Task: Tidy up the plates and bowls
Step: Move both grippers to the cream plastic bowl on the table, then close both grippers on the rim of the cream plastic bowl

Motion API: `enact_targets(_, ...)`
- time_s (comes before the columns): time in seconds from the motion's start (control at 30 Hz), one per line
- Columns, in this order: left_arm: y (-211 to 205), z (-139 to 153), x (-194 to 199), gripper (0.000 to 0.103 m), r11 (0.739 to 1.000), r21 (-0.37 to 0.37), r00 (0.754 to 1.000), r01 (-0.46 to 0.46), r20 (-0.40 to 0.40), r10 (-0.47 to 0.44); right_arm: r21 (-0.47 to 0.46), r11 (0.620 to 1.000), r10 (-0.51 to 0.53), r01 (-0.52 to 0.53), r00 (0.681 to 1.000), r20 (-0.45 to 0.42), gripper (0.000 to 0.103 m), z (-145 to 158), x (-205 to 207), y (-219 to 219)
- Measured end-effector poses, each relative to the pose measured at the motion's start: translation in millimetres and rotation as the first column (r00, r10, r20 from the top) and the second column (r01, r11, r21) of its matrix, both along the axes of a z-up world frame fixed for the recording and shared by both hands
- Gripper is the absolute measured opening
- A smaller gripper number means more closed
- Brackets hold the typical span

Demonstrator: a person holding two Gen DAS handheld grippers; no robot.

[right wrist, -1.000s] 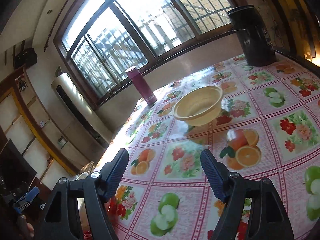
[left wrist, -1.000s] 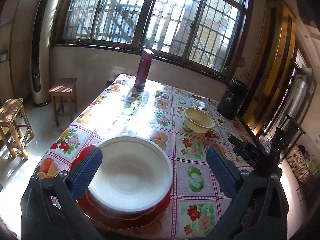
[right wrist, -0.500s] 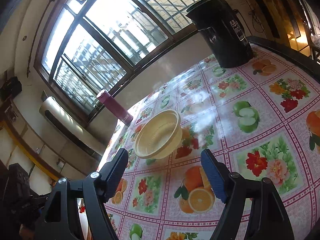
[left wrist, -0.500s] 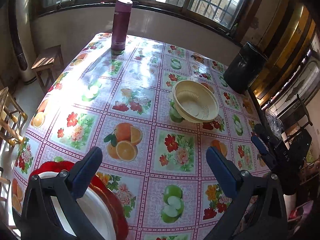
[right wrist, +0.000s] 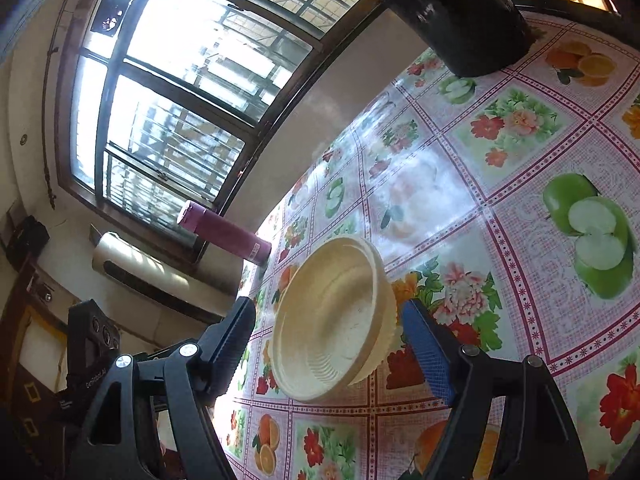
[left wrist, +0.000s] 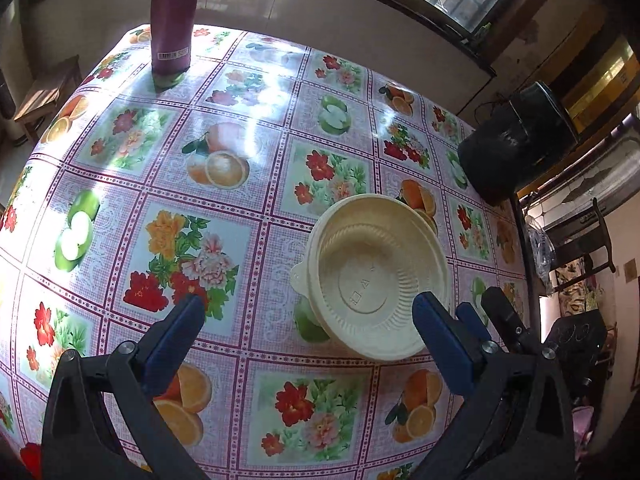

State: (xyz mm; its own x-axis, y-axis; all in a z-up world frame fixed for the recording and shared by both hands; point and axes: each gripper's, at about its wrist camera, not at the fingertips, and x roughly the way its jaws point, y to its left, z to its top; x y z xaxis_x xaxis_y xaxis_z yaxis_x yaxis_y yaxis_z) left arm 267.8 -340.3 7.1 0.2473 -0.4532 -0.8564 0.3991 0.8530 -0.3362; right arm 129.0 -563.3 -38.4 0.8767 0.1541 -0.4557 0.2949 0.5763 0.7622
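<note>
Fingers (right wrist: pixel 426 352) spread wide around cream bowl (right wrist: pixel 332 320)

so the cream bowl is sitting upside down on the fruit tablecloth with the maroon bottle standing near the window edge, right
Not quite: the cream bowl is upright, not upside down. The left wrist view looks straight into its ribbed inside and flat bottom. The rest holds: it sits on the fruit tablecloth, and the maroon bottle stands near the window edge.

Both my grippers open: left gripper (left wrist: pixel 306 316) angled down over the bowl (left wrist: pixel 372 280), right gripper (right wrist: pixel 328 320) flanking it.
</note>
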Motion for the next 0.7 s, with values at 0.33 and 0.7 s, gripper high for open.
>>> enact_targets(0.33, -17, -32, 17, 0.103, 0.999, -0.021, 0.997, -0.038, -0.073, 0.036, -0.01, 1.0, -0.006, 0.006, 1.0, -0.01, 0.078, -14, 7, -11)
enact_targets(0.7, -14, -46, 15, 0.045, 0.997, -0.003, 0.99, -0.078, -0.12, 0.077, -0.061, 0.997, 0.053, -0.055, 0.998, -0.034, 0.055, -6, 18, -2)
